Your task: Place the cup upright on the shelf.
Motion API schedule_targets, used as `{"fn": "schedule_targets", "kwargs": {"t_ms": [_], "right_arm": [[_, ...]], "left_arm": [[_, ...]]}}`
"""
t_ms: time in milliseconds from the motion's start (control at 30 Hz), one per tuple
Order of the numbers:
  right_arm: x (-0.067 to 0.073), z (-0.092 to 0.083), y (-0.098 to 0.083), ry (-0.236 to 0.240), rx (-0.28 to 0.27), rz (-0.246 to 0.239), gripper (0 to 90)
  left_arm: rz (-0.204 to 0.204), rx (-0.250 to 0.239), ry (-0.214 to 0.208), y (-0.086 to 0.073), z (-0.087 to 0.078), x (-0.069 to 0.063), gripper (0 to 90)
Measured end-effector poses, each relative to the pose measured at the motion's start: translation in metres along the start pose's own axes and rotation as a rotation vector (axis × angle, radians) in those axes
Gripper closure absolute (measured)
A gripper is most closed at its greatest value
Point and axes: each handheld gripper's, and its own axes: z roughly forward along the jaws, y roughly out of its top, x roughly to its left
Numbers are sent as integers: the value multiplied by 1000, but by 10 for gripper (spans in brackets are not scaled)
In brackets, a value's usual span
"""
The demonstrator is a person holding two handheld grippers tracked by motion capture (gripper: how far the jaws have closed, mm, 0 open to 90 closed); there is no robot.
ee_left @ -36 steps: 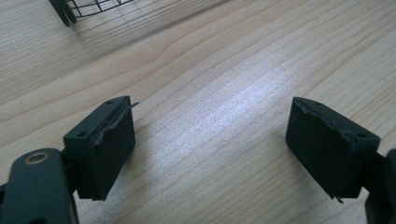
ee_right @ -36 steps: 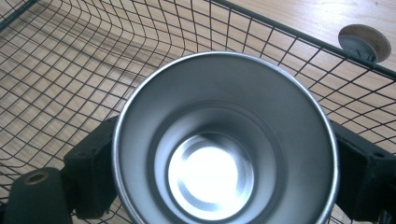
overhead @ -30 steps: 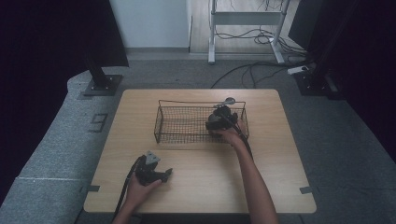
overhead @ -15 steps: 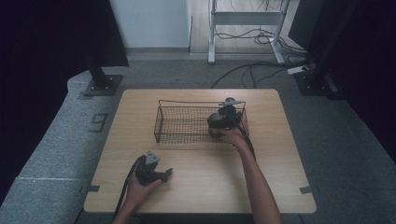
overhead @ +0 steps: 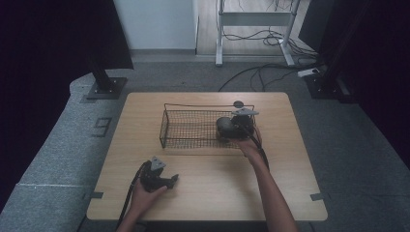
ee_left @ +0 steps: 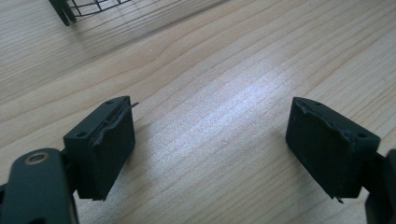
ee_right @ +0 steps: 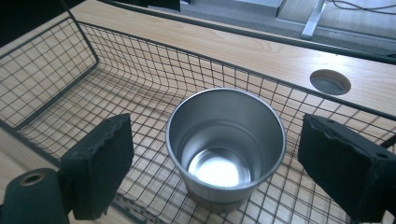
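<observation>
My right gripper hangs spread wide, the steel cup upright between its jaws untouched, inside the wire basket.

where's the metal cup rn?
The metal cup stands upright in the wire basket, at its right end in the high view, between the open jaws of the right hand-held gripper.

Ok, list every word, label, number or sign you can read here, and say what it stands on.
"9": a large mark that reads like this digit on the grey floor mat left of the table.
Metal cup in the wire basket: no print or label shows on it.
Left gripper and right gripper: no lettering on their black pads.
Nothing else readable.
</observation>
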Motion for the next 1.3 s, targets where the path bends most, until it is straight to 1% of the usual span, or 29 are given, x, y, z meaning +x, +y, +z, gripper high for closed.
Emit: {"fn": "schedule_targets", "kwargs": {"t_ms": [167, 233, 333, 433, 467, 567, 633, 767, 967, 1100, 1233, 1300], "right_arm": [[-2, -14, -9, 13, -22, 13, 122], [-4, -22, -14, 36, -31, 29, 124], [-7, -33, -21, 31, -39, 19, 127], [-10, -45, -29, 33, -53, 21, 130], [-11, -49, -33, 34, -56, 23, 131], [-13, -59, -46, 26, -47, 6, 131], [-16, -65, -55, 25, -45, 11, 133], [-17, -73, -73, 26, -32, 10, 135], [-15, -83, -98, 38, -25, 19, 138], [-13, -88, -109, 45, -20, 19, 139], [-10, -91, -118, 54, -7, 8, 141], [-9, -91, -123, 64, 10, -1, 141]], "left_arm": [[1, 0, 0, 0, 0, 0, 158], [-2, -2, 0, 0, 0, 0, 158], [-2, -1, 1, 0, 0, 0, 158], [0, 0, 0, 0, 0, 0, 158], [-2, -1, 1, 0, 0, 0, 158], [0, 0, 0, 0, 0, 0, 158], [1, 0, 0, 0, 0, 0, 158], [0, 0, 0, 0, 0, 0, 158], [0, 0, 0, 0, 0, 0, 158], [0, 0, 0, 0, 0, 0, 158], [1, -1, 1, 0, 0, 0, 159], [1, -1, 1, 0, 0, 0, 159]]}}
